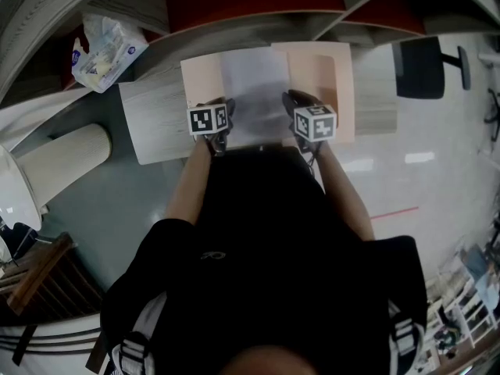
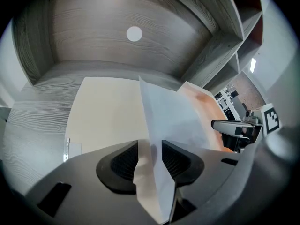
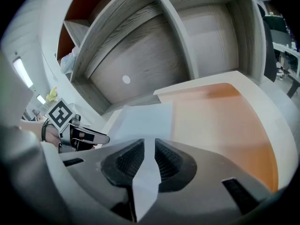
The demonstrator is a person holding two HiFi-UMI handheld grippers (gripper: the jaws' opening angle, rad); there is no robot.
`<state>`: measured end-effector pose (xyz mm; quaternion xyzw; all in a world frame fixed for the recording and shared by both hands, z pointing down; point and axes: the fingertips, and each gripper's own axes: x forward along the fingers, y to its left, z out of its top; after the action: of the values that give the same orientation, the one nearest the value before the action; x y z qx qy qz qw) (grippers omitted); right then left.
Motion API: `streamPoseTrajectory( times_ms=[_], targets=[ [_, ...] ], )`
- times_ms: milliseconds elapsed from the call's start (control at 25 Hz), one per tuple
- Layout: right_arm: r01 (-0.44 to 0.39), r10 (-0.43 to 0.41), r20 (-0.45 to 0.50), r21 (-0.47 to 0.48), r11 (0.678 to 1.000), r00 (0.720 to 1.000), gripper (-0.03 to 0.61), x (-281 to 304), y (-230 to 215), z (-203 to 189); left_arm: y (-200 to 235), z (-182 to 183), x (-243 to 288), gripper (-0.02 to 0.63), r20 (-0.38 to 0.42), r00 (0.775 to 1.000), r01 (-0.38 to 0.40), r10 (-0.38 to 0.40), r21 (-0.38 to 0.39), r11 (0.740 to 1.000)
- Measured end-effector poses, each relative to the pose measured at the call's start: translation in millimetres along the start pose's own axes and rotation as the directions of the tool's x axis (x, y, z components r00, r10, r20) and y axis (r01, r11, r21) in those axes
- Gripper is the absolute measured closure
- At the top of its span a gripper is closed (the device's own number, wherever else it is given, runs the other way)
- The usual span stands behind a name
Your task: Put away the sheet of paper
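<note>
The sheet of paper (image 1: 254,96) is white and thin. It lies over an open peach folder (image 1: 320,76), its near edge pinched in the left claw (image 2: 150,156) and the right claw (image 3: 149,159).

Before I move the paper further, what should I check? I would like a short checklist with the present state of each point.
1. Left gripper closed on the sheet of paper: ok, the sheet sits between its jaws.
2. Right gripper closed on the sheet: ok, its jaws pinch the near edge.
3. Folder lies open under the sheet: ok.
4. Sheet flat and uncreased: not ok, it bends upward at the left gripper.
5. Sheet square with the folder's edges: cannot tell.
6. Plastic packet lies apart from the folder: ok.
</note>
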<state>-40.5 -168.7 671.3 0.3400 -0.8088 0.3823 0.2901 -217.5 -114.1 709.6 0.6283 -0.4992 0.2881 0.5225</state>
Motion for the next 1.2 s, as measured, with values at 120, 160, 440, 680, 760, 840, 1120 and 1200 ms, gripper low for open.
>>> streamPoseTrajectory(
  times_ms=[120, 160, 440, 680, 760, 840, 1120, 1200],
  targets=[
    [0.006, -0.006, 0.007, 0.008, 1.0, 1.0, 0.499, -3.1, -0.7, -1.0, 0.5, 0.0, 0.8, 0.433, -0.005, 1.0, -0.01, 0.01, 0.014, 1.0],
    [0.007, -0.007, 0.008, 0.01, 1.0, 1.0, 0.5, -4.2, -1.0, -1.5, 0.2, -0.1, 1.2, 0.447, -0.007, 1.0, -0.012, 0.012, 0.018, 1.0],
    [0.012, -0.012, 0.014, 0.015, 1.0, 1.0, 0.506, -11.6, -2.7, -4.9, -11.6, -3.3, 4.4, 0.537, -0.019, 1.0, 0.019, -0.019, 0.018, 1.0],
    [0.007, -0.008, 0.016, 0.013, 1.0, 1.0, 0.509, -13.6, -1.7, -5.5, -16.1, 1.3, 4.3, 0.545, -0.002, 1.0, 0.026, -0.026, 0.012, 1.0],
    [0.005, -0.006, 0.015, 0.011, 1.0, 1.0, 0.509, -14.2, -0.8, -5.7, -19.2, 2.3, 5.0, 0.545, 0.003, 0.999, 0.036, -0.036, 0.009, 0.999],
    [0.004, -0.004, 0.016, 0.011, 1.0, 1.0, 0.509, -14.8, -0.1, -5.7, -21.9, 3.1, 5.9, 0.545, 0.006, 0.999, 0.043, -0.043, 0.004, 0.999],
    [0.0, 0.0, 0.028, 0.013, 1.0, 1.0, 0.526, -19.7, 1.5, -6.9, -32.7, 4.0, 10.2, 0.545, 0.001, 0.998, 0.063, -0.063, 0.005, 0.998],
    [0.0, 0.0, 0.032, 0.008, 1.0, 0.999, 0.534, -21.7, 2.5, -8.0, -36.7, 3.0, 11.5, 0.545, -0.003, 0.997, 0.071, -0.071, 0.008, 0.997]
  ],
)
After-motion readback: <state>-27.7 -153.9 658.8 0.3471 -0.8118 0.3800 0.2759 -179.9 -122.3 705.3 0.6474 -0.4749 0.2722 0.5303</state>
